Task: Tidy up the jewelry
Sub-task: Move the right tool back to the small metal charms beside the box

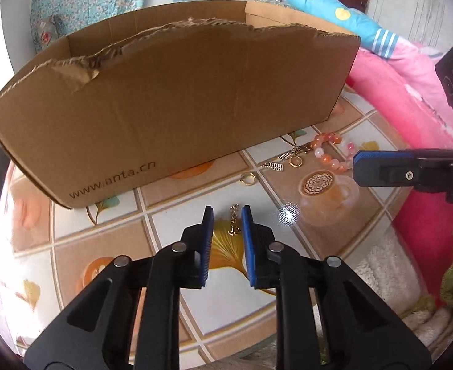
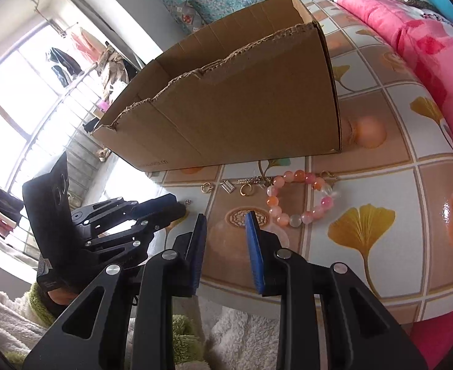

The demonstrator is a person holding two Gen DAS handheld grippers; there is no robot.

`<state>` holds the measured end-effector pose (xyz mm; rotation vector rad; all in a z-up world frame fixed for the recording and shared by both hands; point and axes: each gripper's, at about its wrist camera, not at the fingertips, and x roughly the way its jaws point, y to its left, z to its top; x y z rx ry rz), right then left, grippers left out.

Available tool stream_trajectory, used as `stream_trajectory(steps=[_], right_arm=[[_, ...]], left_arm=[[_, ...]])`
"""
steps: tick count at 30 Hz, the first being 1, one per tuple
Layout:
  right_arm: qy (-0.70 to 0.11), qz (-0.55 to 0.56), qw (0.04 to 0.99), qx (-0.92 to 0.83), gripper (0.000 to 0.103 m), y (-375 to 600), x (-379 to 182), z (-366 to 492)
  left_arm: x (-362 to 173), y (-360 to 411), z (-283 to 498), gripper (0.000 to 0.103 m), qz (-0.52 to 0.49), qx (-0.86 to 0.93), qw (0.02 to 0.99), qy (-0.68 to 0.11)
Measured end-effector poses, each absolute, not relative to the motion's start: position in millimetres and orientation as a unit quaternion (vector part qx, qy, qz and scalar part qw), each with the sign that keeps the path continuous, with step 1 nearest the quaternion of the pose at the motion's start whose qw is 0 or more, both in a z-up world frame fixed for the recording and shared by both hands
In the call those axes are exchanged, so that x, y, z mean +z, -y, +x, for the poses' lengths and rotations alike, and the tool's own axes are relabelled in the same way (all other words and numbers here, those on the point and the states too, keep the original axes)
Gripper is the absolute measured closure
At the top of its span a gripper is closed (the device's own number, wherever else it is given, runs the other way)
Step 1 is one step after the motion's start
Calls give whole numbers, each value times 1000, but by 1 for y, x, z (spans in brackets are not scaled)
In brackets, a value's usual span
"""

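A brown cardboard box (image 1: 171,98) stands open on the patterned table; it also shows in the right wrist view (image 2: 242,114). In front of it lie a pink and orange bead bracelet (image 1: 334,151) (image 2: 300,197), two gold rings (image 1: 247,179) (image 1: 295,161), small silver and gold charms (image 1: 274,165) and a short gold chain (image 1: 234,219). My left gripper (image 1: 227,212) is open, its fingertips either side of the gold chain. My right gripper (image 2: 226,219) is open and empty, just short of the bracelet.
The table (image 2: 380,185) has a glossy tile and leaf print. A pink quilt (image 1: 411,98) lies along its right side. A white fluffy blanket (image 2: 245,336) lies at the near edge. A window and clothes rack (image 2: 57,71) are at the left.
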<state>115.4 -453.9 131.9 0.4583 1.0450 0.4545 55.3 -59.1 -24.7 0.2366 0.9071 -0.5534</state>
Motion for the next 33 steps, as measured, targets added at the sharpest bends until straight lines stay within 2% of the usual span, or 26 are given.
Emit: stream_trajectory(steps=[4,8,12,23,33], right_arm=[[-490,222,816,211,77,459,130,113],[-488,227,817,207,77,462,127,112],[-489,228,817,205,77,463,127,109],[-470,167,838,222,77,437,142,107],[-476,72,839,253,77,380,136,125]], left_arm=[[-26,67,53,90,138,-257,856,-426],[-26,73,51,101,151,-262,853,-425],[-25,74,50,103,147,-264,854,-423],[9,26,55,103,65,-239,880,-404],[-2,1,62,103,38,-214,884,-415]])
